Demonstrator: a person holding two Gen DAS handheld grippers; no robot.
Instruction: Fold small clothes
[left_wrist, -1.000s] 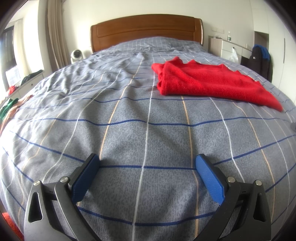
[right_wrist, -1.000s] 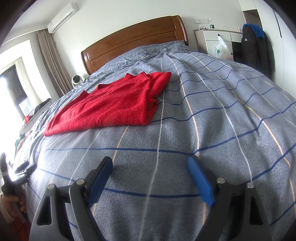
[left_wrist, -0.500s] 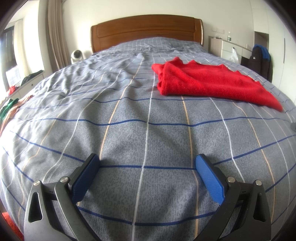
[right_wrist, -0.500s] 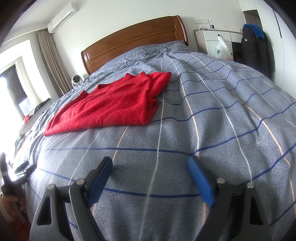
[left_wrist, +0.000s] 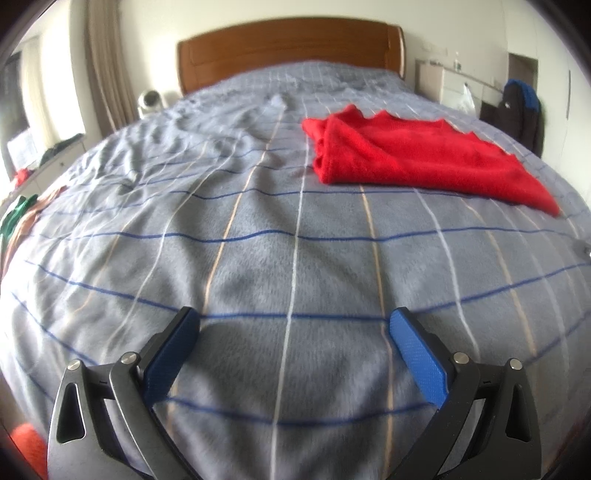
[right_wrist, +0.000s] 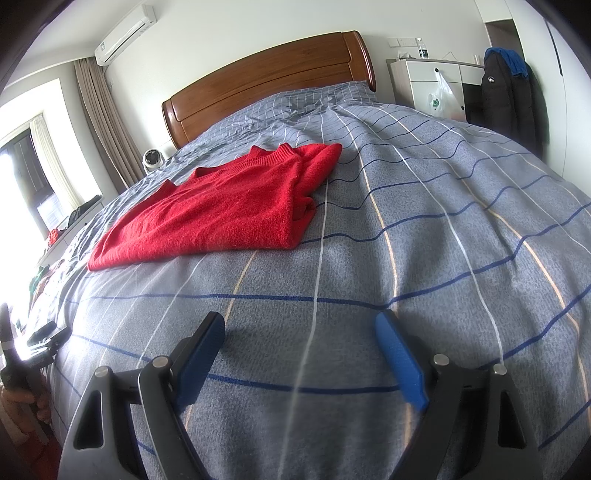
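A red knitted sweater (left_wrist: 417, 155) lies folded on the grey checked bedcover (left_wrist: 288, 258), far right in the left wrist view. In the right wrist view the sweater (right_wrist: 221, 206) lies left of centre, its collar toward the headboard. My left gripper (left_wrist: 293, 325) is open and empty, low over bare bedcover, well short of the sweater. My right gripper (right_wrist: 301, 328) is open and empty too, over the bedcover (right_wrist: 424, 236), short of the sweater's near edge.
A wooden headboard (right_wrist: 269, 85) closes the far end. A white cabinet (right_wrist: 432, 85) and a dark jacket (right_wrist: 506, 96) stand on the right. A small white fan (left_wrist: 149, 99) sits left of the bed. Other clothes (left_wrist: 18, 214) lie at the left edge.
The left wrist view has shifted slightly and is a little blurred, so the left gripper is moving. The right gripper and the sweater have not moved.
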